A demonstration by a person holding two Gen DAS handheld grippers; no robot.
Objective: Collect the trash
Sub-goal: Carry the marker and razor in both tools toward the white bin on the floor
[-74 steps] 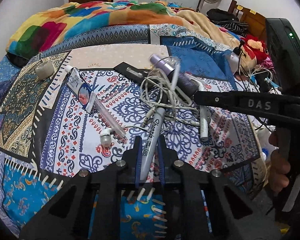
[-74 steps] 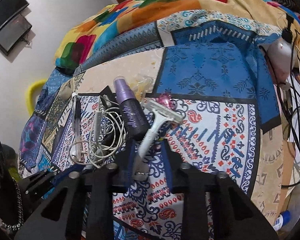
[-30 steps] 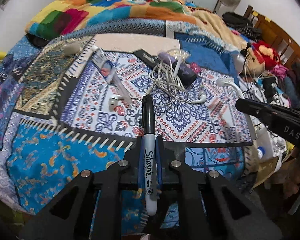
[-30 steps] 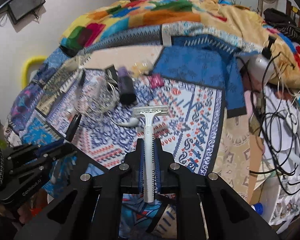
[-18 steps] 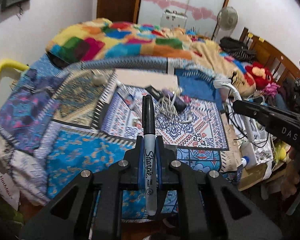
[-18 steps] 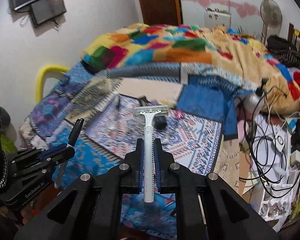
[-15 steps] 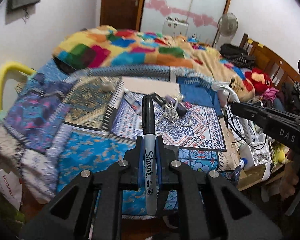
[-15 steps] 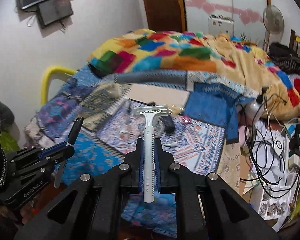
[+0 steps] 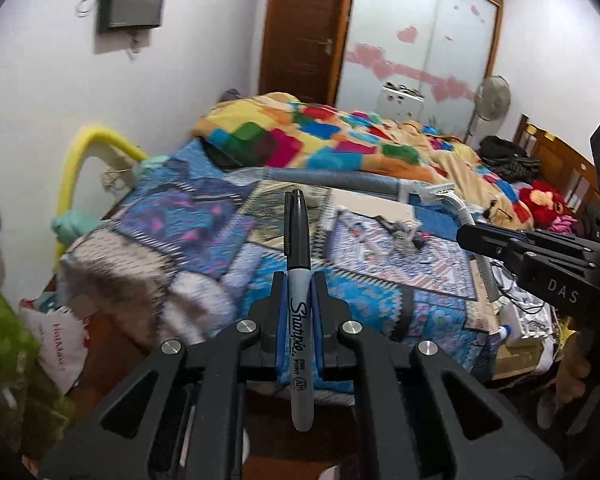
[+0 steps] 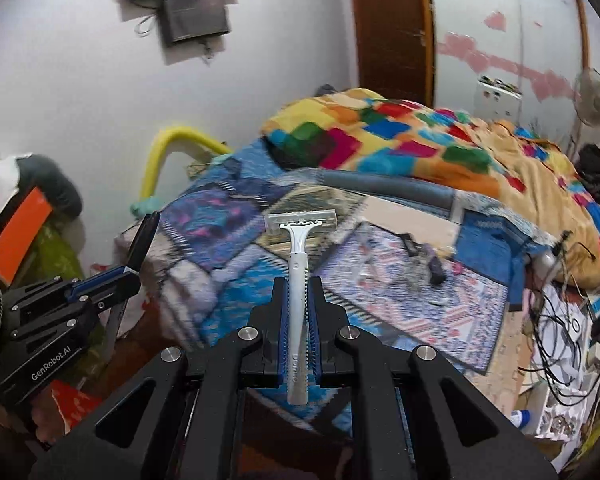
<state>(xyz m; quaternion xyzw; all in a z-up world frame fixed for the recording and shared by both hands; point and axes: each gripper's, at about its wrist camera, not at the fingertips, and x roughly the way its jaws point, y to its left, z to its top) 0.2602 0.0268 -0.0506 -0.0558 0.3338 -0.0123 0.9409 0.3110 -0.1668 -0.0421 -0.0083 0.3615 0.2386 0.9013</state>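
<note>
My left gripper is shut on a black Sharpie marker, which stands upright between the pads, cap end forward. In my right gripper, also shut, a white disposable razor points its head forward. Both are held up in the air, back from the foot of the bed. The right gripper with the razor shows at the right of the left wrist view. At the left of the right wrist view I see the left gripper with the marker. More small items lie on the patterned bedspread.
A colourful patchwork blanket is bunched at the bed's far end. A yellow tube frame stands by the left wall. A white bag and a green mass lie at lower left. Tangled cables sit right of the bed.
Both grippers have pulled back and up from the bedspread with the marker and the razor. The bed now looks smaller and farther, and the wall and door have come into view.
</note>
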